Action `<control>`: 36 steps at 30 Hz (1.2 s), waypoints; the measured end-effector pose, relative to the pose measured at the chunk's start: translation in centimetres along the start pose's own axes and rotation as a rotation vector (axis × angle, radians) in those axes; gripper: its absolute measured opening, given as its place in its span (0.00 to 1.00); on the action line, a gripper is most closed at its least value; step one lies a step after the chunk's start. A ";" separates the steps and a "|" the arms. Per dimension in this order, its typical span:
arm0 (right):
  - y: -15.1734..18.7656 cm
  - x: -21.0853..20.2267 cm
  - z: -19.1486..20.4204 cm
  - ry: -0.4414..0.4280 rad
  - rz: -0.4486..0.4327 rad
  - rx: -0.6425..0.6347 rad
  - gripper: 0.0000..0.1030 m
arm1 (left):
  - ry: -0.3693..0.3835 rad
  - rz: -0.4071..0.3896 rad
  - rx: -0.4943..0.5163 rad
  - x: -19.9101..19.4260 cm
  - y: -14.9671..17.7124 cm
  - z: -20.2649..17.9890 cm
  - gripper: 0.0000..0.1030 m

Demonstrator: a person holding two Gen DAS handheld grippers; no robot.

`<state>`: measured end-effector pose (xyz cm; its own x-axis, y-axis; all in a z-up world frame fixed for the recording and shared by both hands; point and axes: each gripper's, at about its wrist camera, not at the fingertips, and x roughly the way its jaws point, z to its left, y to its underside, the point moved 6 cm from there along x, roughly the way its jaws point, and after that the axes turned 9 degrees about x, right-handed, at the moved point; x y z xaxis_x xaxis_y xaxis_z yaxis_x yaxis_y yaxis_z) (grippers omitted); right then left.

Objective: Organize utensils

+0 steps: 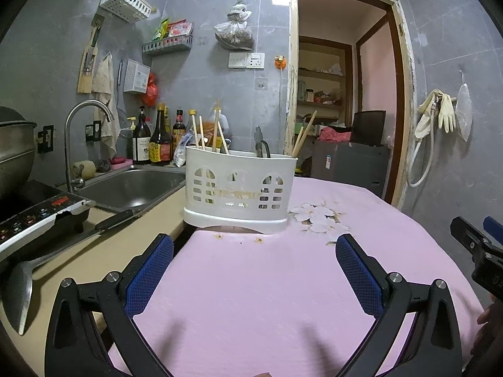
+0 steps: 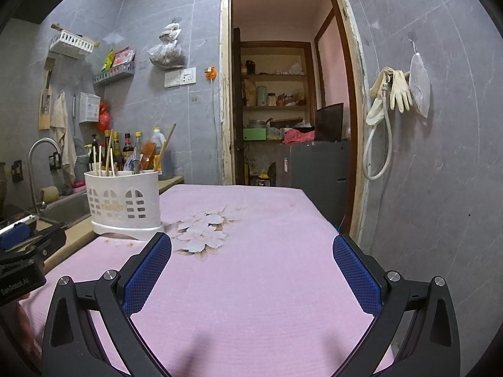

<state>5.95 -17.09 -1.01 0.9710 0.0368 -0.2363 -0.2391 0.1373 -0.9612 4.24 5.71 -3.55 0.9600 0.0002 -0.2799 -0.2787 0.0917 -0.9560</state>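
Utensils (image 1: pixel 217 132) (chopsticks, plus dark-handled items) are seen standing upright in a white slotted holder (image 1: pixel 239 193) at the far left edge of the pink-clothed surface (image 1: pixel 267 282), beside the sink (image 1: pixel 132 188). Left tongs (image 1: pixel 254 248) and right tongs (image 2: pixel 251 248) are held spread, empty, above the cloth.

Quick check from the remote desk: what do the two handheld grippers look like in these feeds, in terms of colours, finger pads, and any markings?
Both match. The left gripper and right gripper have black angular frames with triangular cut-outs and silver round bolts at the joints. Their finger pads are blue with a fine mesh texture. In the right wrist view, the left unit's black body carries small white lettering, too blurred to read. No cables or sleeves show.
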 end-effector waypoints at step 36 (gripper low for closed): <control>0.2 0.3 -0.2 0.010 0.009 -0.003 1.00 | -0.021 -0.013 0.000 -0.2 0.0 0.4 0.98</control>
<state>6.15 -17.24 -1.28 0.9688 0.0285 -0.2460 -0.2476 0.1340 -0.9596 4.01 6.16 -3.49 0.9638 0.0197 -0.2658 -0.2665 0.0919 -0.9595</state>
